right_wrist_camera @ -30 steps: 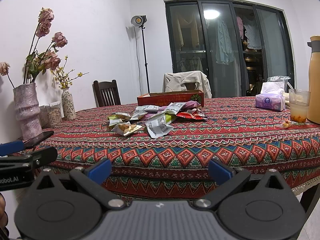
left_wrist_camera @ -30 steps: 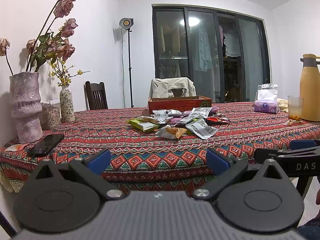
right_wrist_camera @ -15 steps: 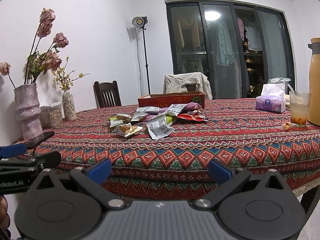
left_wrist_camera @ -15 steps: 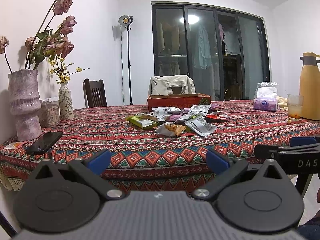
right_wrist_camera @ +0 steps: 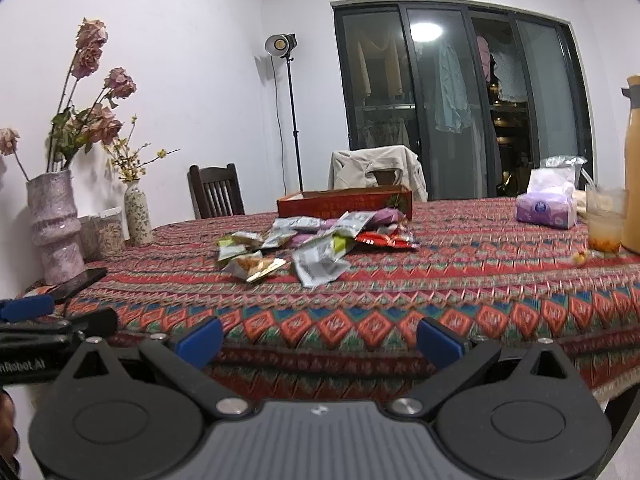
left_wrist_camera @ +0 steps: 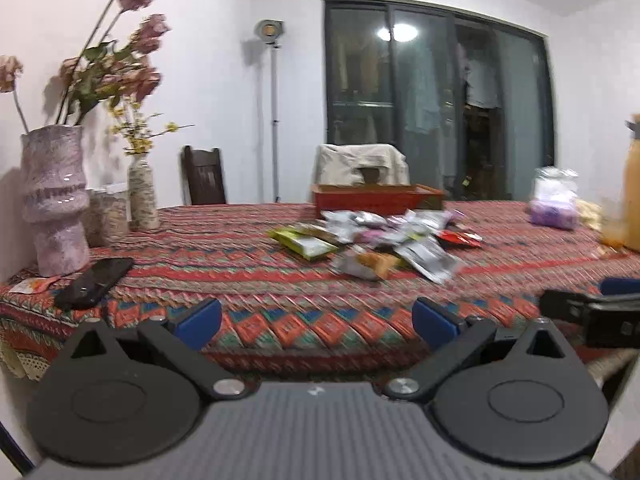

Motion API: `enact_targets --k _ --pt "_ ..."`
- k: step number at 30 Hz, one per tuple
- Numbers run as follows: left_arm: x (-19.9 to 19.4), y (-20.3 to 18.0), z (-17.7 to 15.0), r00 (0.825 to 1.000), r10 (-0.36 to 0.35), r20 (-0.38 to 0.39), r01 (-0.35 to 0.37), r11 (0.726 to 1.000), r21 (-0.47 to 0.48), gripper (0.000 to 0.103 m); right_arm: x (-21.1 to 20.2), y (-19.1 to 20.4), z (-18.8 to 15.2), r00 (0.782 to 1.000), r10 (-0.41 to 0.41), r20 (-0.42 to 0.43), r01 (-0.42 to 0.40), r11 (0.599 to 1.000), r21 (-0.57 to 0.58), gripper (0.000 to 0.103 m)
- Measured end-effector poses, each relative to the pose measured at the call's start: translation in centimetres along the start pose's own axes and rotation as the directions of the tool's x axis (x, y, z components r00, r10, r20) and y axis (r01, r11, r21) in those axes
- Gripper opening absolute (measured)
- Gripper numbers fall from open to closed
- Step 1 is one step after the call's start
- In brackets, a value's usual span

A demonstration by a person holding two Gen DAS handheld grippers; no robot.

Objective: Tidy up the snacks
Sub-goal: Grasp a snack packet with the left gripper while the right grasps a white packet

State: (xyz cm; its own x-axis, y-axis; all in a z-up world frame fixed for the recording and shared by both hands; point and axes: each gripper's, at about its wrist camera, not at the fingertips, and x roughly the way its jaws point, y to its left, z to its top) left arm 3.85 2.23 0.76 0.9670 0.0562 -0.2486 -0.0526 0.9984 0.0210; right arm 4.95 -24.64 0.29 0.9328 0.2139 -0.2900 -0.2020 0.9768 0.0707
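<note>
In the left wrist view, the left tongs point(left_wrist_camera: 316, 318) are held apart and empty at the near edge of the counter point(left_wrist_camera: 280, 280). The snack packets point(left_wrist_camera: 376, 240) are heaped mid-counter, just in front of a red box point(left_wrist_camera: 376, 200). A phone point(left_wrist_camera: 94, 282) is seen beside a vase point(left_wrist_camera: 54, 200) at the left.

In the right wrist view, the right tongs point(right_wrist_camera: 320, 340) are likewise held apart and empty, well short of the snack packets point(right_wrist_camera: 316, 240). The red box point(right_wrist_camera: 344, 202) is located just behind the heap. A tissue pack point(right_wrist_camera: 548, 204) and a cup point(right_wrist_camera: 606, 220) are seen at the right.
</note>
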Motion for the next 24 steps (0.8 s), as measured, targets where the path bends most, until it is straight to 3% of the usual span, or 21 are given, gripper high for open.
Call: enact_targets --k 4,9,16,18,21,24 --pt "3.0 1.2 1.4 0.999 0.032 -0.025 -0.033 0.999 -0.041 0.103 2.5 -0.8 1.6 1.000 -0.006 0.017 0.007 1.000 -0.016 0.103" --pt "6.6 1.5 2.5 0.995 0.003 -0.095 -0.012 0.995 -0.095 0.103 6.3 -1.5 4.0 1.000 -0.013 0.025 0.013 1.000 -0.029 0.103" --pt "13.4 -0.8 4.4 0.982 -0.096 -0.163 0.098 0.995 0.007 0.103 12.8 -1.7 6.0 0.997 0.041 -0.060 -0.045 0.996 -0.072 0.101" --pt "15.4 -1.5 4.6 0.976 -0.115 -0.183 0.126 0.991 0.047 0.103 14.8 -1.5 6.2 0.993 0.058 -0.100 -0.066 0.994 -0.085 0.093" --pt "18.1 -2.4 5.0 0.968 -0.149 -0.204 0.173 0.980 0.102 0.103 17.6 -1.2 6.4 0.985 0.087 -0.151 -0.102 0.990 -0.095 0.089" --pt "20.6 -2.8 5.4 0.953 -0.191 -0.234 0.226 0.965 0.132 0.103 20.5 -0.8 6.6 0.976 0.094 -0.199 -0.119 0.986 -0.118 0.074"
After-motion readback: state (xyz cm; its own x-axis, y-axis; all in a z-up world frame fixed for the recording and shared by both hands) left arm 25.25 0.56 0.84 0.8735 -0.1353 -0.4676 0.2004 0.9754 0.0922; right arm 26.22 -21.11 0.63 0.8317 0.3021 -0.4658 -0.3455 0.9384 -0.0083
